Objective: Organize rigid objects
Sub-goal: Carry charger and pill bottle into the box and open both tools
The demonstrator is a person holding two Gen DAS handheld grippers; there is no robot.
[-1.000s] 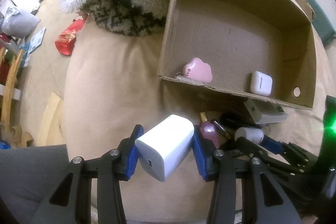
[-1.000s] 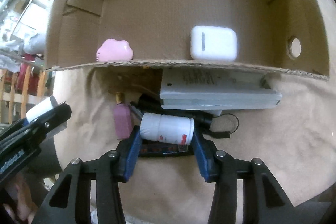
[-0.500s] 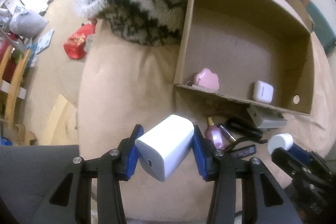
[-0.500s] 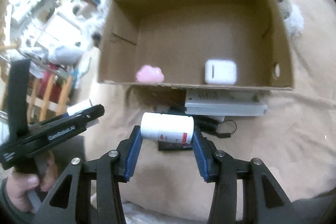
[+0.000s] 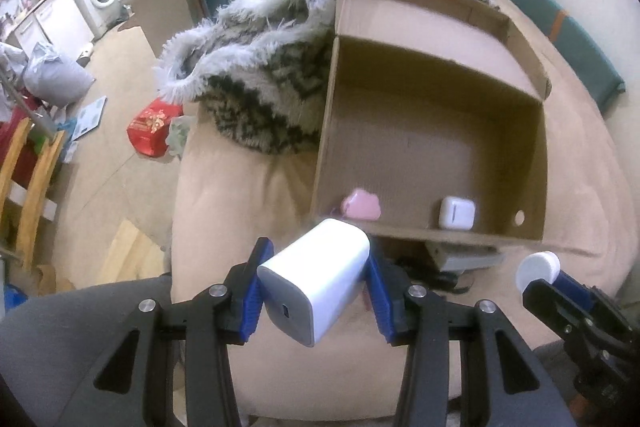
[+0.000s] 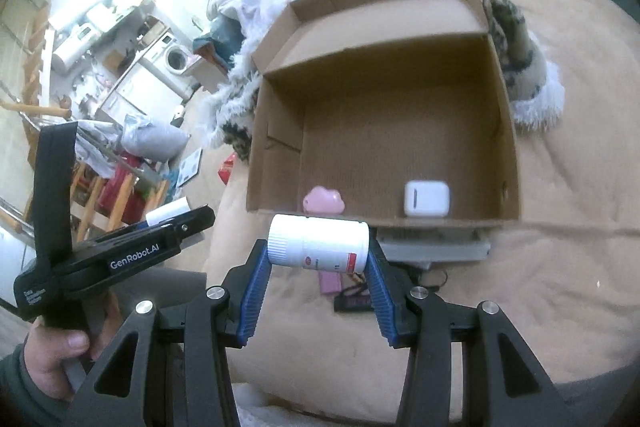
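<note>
Left gripper (image 5: 316, 287) jaws clamp a white rectangular plastic charger block (image 5: 316, 285); right gripper (image 6: 318, 269) jaws clamp a white cylindrical plastic bottle (image 6: 318, 243).

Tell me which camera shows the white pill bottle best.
The right wrist view. There the white pill bottle lies sideways, full length, clamped in the right hand-held gripper, its label partly visible. The left wrist view shows only its round white end poking past that hand-held gripper at the right edge.

white charger (image 5: 316, 285), pink case (image 5: 361, 203), brown box (image 5: 432, 131)
</note>
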